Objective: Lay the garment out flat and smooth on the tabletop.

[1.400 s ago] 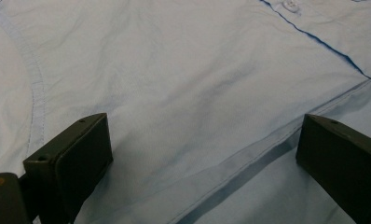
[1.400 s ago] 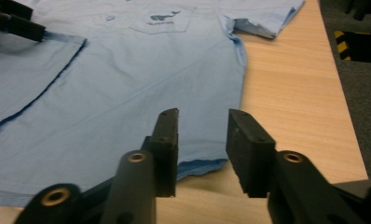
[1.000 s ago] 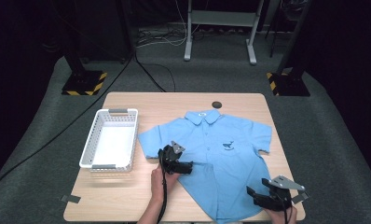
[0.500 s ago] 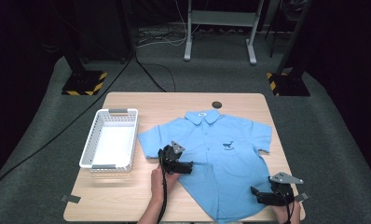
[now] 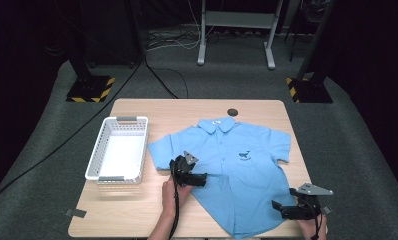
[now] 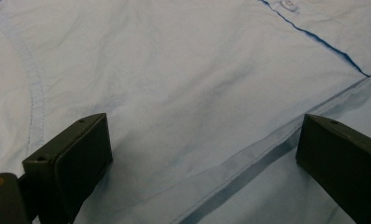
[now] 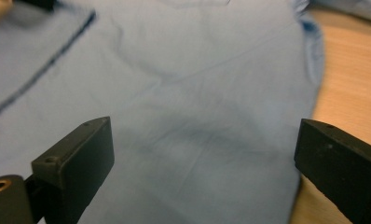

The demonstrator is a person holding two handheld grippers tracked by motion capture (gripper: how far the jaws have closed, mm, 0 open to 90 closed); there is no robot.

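A light blue short-sleeved shirt with a small dark emblem lies flat, front up, on the wooden table. My left gripper rests low on the shirt's left side below the sleeve, jaws wide open over the cloth with a seam running between them. My right gripper is at the shirt's lower right corner and points left. Its jaws have just been opening and now stand open. The shirt fabric lies under them and no pad presses on it.
A white plastic basket stands left of the shirt. A small dark disc lies near the table's far edge, and a tape strip at the front left corner. Bare wood shows right of the hem.
My right gripper has shifted a little at the shirt's lower right corner and sits lower over the hem. The left gripper and the shirt have stayed put.
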